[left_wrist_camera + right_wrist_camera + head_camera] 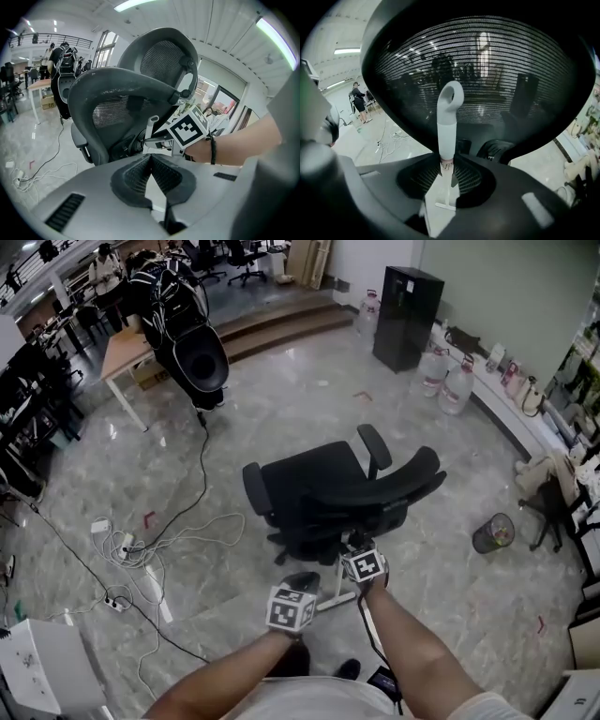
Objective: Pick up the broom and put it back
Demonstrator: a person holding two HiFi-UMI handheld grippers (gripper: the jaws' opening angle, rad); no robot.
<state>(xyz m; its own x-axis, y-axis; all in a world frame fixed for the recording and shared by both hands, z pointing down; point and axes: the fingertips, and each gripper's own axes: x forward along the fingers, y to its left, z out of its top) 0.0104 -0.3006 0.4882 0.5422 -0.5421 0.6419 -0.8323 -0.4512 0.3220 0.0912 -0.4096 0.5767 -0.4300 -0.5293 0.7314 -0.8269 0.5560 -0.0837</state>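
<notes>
The broom shows only as a white handle (pixel 447 124) with a loop at its end, standing up between the jaws of my right gripper (pixel 446 165), which is shut on it low on the shaft. The broom's head is out of sight. The handle's tip (pixel 151 125) and the right gripper's marker cube (pixel 187 131) also show in the left gripper view. My left gripper (pixel 151 157) is shut with nothing between its pads. In the head view both grippers, left (pixel 298 583) and right (pixel 359 555), hang close in front of a black mesh office chair (pixel 328 488).
The chair's mesh back (pixel 478 65) fills the space just beyond the handle. White cables and power strips (pixel 141 545) lie on the floor to the left. A bin (pixel 493 532), water bottles (pixel 457 388) and a black cabinet (pixel 406 315) stand to the right.
</notes>
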